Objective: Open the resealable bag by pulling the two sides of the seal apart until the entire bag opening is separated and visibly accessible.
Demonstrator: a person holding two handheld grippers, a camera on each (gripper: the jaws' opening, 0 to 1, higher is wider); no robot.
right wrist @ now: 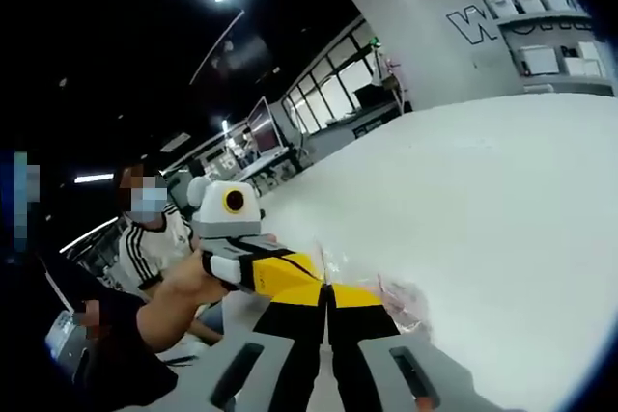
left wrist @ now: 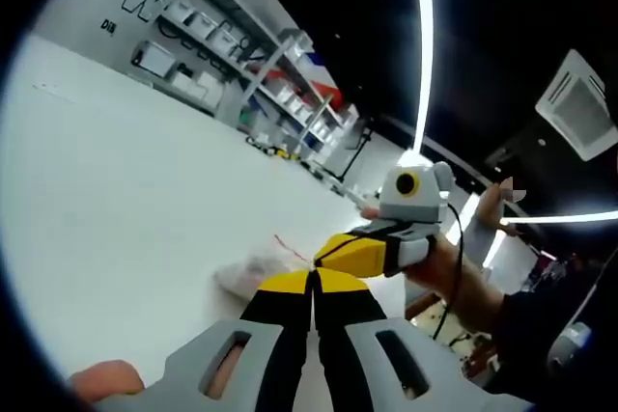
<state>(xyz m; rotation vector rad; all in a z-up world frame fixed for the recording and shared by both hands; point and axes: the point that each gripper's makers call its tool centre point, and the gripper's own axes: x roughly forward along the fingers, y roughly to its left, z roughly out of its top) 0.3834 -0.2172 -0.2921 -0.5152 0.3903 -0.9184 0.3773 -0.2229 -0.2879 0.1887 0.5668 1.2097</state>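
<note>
A broad white table (left wrist: 126, 200) is seen across the left and centre of the left gripper view, its surface tilted so that the far edge runs from the upper left down toward the centre right of the frame. In the right gripper view the same table (right wrist: 483, 209) is spread over the right half of the frame, rising toward the upper right. A clear resealable bag (left wrist: 253, 275) with a thin red line at its edge is seen just above the lower centre of the left gripper view, and it (right wrist: 391, 298) is found at the lower centre of the right gripper view; whether it rests fully on the surface cannot be told.
</note>
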